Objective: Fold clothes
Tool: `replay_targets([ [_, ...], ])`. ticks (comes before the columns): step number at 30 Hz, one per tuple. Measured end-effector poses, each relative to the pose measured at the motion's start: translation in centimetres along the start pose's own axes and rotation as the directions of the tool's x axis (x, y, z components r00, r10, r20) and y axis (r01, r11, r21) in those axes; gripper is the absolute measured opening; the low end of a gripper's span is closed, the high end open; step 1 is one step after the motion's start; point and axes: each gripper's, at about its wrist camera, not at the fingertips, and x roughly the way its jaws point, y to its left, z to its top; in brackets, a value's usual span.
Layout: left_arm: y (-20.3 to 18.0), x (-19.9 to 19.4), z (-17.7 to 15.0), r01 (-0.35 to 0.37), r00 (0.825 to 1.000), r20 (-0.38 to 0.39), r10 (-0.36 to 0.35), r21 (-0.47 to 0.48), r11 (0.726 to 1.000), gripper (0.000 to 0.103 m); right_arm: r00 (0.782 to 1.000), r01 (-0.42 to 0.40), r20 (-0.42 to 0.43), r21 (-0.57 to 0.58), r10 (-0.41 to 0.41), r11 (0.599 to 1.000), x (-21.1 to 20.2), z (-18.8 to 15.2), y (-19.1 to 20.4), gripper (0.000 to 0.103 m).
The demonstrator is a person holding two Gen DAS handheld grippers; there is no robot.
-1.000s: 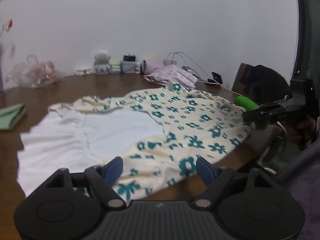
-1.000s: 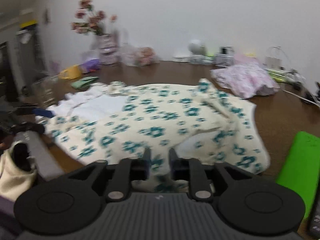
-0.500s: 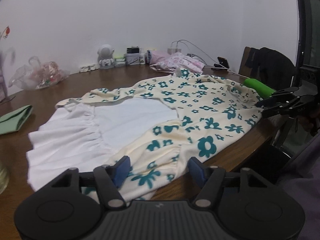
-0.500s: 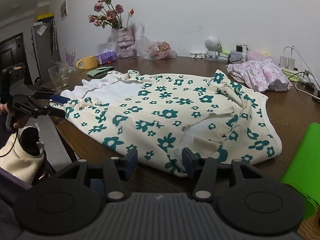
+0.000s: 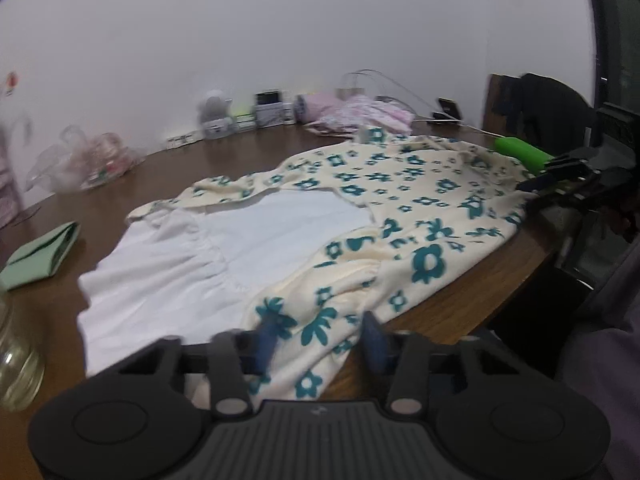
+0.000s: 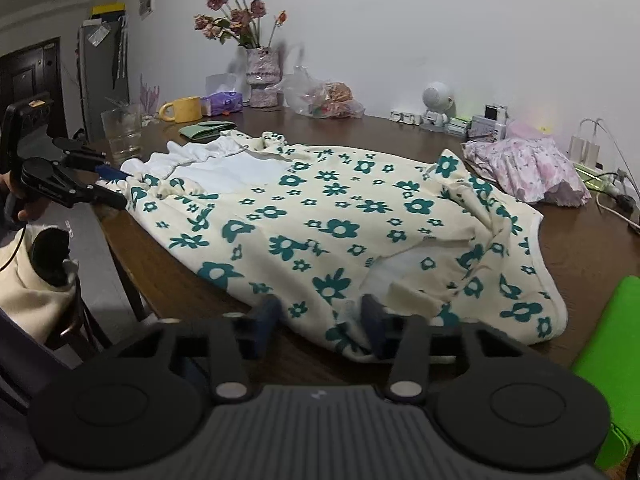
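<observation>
Plain white wall (image 6: pixel 440 20); dark wooden table (image 6: pixel 592 248); dark door (image 6: pixel 28 80) far left; chair (image 5: pixel 532 108) at table end.

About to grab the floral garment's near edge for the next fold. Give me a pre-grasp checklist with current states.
1. Left gripper open, fingers either side of the floral garment's hem: ok.
2. Right gripper open at the near hem: ok.
3. Hem fully seated between either gripper's pads: cannot tell.
4. Garment lying flat: not ok, bunched ridge near the right end.
5. Fold path free: pink garment and drinking glass sit beside the cloth, not on it: ok.
</observation>
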Motion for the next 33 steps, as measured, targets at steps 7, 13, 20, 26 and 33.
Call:
replay_targets([
  [7,-0.1,-0.4,1.5,0.042,0.999,-0.005,-0.042,0.073,0.996,0.013,1.000,-0.010,0.015,-0.015,0.010,1.000,-1.9,-0.7,0.1,0.007],
  [13,1.0,-1.3,4.0,0.021,1.000,0.009,-0.022,0.152,0.988,0.013,0.992,-0.075,0.100,0.033,0.071,0.997,-4.0,1.8,-1.5,0.007],
  [20,4.0,3.6,8.7,-0.014,0.999,-0.033,0.020,0.178,0.984,0.032,0.983,0.172,0.043,0.087,-0.176,0.981,2.5,7.1,-4.0,0.010],
  [26,5.5,3.4,7.5,-0.122,0.990,-0.052,0.130,0.124,0.985,0.052,0.929,0.368,-0.013,0.113,-0.369,0.923,5.4,8.3,-3.9,0.032],
  [33,4.1,-1.4,6.4,-0.115,0.993,0.030,0.113,0.063,0.991,0.074,0.990,0.140,0.016,0.088,-0.142,0.986,5.2,7.6,-0.7,0.035],
])
